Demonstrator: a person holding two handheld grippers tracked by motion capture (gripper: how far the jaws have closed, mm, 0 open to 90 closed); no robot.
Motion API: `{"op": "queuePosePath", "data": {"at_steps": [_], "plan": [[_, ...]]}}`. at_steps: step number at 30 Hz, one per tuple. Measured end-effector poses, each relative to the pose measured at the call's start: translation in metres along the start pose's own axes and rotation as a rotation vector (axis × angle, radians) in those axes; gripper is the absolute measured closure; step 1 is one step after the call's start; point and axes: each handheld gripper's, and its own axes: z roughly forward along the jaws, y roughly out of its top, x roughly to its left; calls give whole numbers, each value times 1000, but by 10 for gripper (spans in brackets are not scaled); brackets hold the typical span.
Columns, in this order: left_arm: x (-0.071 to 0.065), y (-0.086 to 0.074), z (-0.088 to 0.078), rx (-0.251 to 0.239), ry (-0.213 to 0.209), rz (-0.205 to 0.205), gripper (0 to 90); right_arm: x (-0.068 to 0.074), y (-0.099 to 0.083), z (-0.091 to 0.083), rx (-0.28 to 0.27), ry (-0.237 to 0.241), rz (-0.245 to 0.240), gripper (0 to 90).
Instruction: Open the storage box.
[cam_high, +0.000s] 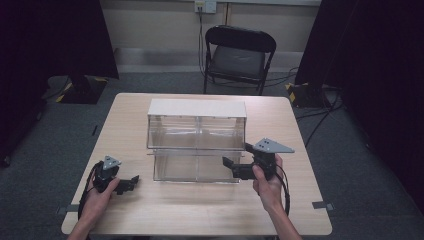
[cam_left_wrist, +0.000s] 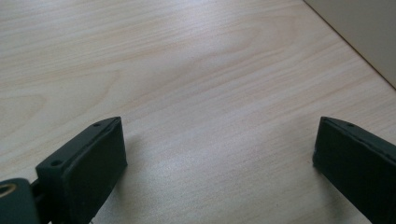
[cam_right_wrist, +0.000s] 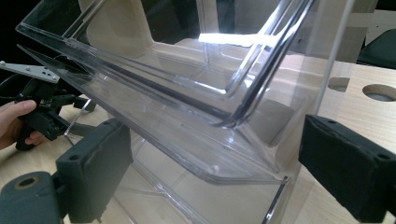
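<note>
Clear two-tier bin unit with a pale top, sitting mid-counter, a bit toward the far side. Right gripper up against its near right corner, fingers spread wide, grasping nothing. Left gripper low at the near left, well apart from the bins, fingers also spread over bare wood. Black folding chair beyond the far edge.
</note>
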Motion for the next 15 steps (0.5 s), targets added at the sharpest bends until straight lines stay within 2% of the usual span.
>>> {"op": "queuePosePath", "data": {"at_steps": [15], "plan": [[0, 0, 0, 0, 0, 1, 21, 0, 0, 0, 0, -3, -2, 90]]}}
